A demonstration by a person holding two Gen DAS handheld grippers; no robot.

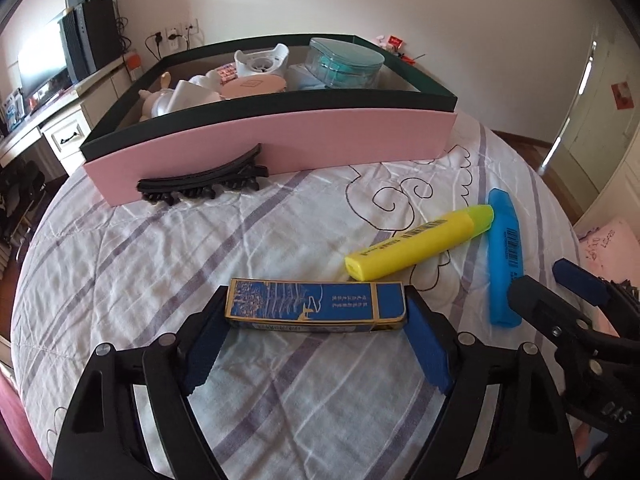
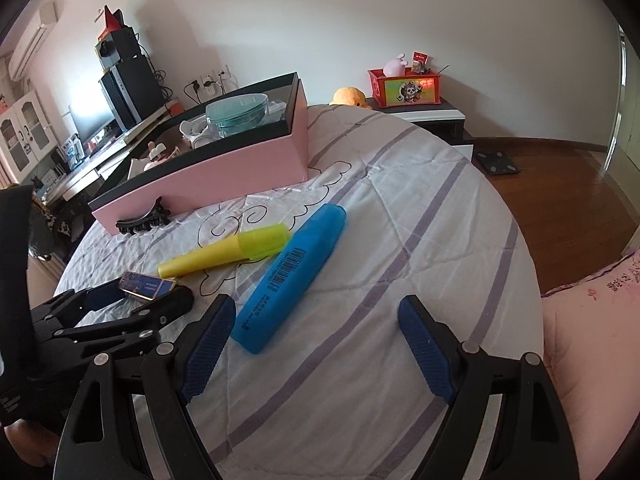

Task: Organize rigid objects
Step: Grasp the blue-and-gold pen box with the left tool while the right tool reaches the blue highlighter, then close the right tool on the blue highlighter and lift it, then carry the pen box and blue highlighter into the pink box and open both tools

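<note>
A small blue box with gold print (image 1: 316, 307) lies on the striped bedspread (image 1: 160, 248), set crosswise between the pads of the left gripper (image 1: 316, 322); both blue pads sit right at the box's short ends, though a firm squeeze cannot be told. Just beyond it lie a yellow highlighter (image 1: 420, 242) and a blue highlighter (image 2: 290, 278), their cap ends close together. The right gripper (image 2: 316, 344) stands open over the bedspread, its left pad just beside the blue highlighter's lower end, nothing held. Farther back a black hair clip (image 1: 200, 184) leans against the pink front of an open storage box (image 1: 280, 140) that holds a teal round container (image 1: 344, 62) and white items
</note>
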